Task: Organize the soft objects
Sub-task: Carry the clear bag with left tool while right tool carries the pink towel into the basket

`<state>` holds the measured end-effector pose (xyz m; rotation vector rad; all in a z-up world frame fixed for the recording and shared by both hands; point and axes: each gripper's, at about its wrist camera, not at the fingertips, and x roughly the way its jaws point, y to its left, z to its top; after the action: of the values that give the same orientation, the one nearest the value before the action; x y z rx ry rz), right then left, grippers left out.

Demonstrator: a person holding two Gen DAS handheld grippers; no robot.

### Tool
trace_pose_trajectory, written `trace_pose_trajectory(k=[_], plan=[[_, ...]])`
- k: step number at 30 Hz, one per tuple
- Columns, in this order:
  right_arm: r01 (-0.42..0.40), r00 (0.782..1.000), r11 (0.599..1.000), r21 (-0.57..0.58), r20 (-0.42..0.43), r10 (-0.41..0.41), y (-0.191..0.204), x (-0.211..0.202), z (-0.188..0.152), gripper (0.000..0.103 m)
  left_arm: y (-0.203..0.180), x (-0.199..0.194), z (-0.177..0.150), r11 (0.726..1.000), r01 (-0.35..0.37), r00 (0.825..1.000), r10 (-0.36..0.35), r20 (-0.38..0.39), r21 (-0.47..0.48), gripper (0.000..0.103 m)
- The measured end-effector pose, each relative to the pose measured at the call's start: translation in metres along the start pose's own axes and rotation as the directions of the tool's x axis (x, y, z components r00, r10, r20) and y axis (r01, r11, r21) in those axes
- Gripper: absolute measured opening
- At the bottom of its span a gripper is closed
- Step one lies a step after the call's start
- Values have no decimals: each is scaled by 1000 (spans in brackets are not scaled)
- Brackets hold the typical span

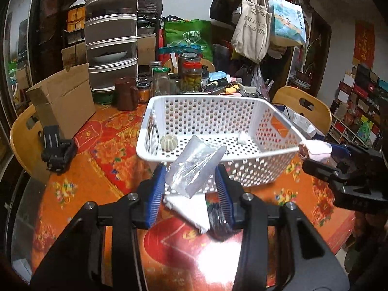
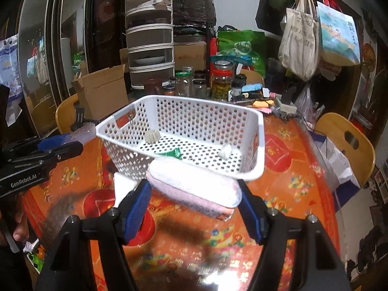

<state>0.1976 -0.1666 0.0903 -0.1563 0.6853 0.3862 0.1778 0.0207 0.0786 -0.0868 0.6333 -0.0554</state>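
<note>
A white perforated basket (image 1: 155, 150) (image 2: 260, 145) stands on the orange floral table. Inside lie a small ribbed beige piece (image 1: 169, 143) (image 2: 152, 136) and a small white piece (image 1: 242, 137) (image 2: 226, 152). My left gripper (image 1: 191, 184) is shut on a clear plastic-wrapped white packet (image 1: 194, 167), held at the basket's near rim. My right gripper (image 2: 194, 194) is shut on a pink and white rolled cloth (image 2: 194, 186), held just before the basket's near rim; it shows at the right in the left wrist view (image 1: 315, 150). A white flat packet (image 1: 189, 208) lies on the table under the left gripper.
Jars (image 1: 192, 72), a brown jug (image 1: 126, 93), a tiered food cover (image 1: 111, 36) and an open cardboard box (image 1: 65, 99) crowd the table's far side. Wooden chairs (image 1: 305, 106) (image 2: 346, 143) stand around. A black clip holder (image 1: 58, 150) sits at the left edge.
</note>
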Motion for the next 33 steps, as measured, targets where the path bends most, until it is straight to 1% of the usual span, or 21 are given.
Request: trace_pose_trajectory(k=[3, 12, 15, 19, 21, 25, 31, 33], plan=[[3, 1000, 1000, -5, 0, -3, -1, 2, 11, 70, 1, 7, 15, 1000, -5, 1000, 5, -7, -2, 36], [8, 1000, 1000, -8, -6, -9, -6, 10, 37, 70, 4, 33, 47, 1000, 0, 1000, -1, -26, -11, 36], [13, 1000, 1000, -9, -17, -13, -9, 17, 45, 70, 4, 44, 58, 1000, -2, 999, 1, -43, -12, 36], [15, 999, 1000, -3, -49, -15, -14, 37, 61, 70, 1, 67, 74, 1000, -17, 997, 16, -73, -8, 36], [20, 998, 1000, -3, -68, -20, -16, 48, 65, 70, -2, 77, 81, 999, -33, 996, 32, -81, -3, 36], [28, 994, 1000, -1, -104, -28, -20, 70, 72, 70, -3, 97, 91, 999, -40, 993, 39, -108, -8, 36], [30, 985, 999, 20, -173, -26, -27, 112, 78, 70, -6, 136, 98, 997, -79, 982, 79, -168, 12, 36], [39, 980, 999, 20, -194, -35, -28, 124, 79, 70, -5, 149, 98, 997, -80, 977, 81, -195, 14, 36]])
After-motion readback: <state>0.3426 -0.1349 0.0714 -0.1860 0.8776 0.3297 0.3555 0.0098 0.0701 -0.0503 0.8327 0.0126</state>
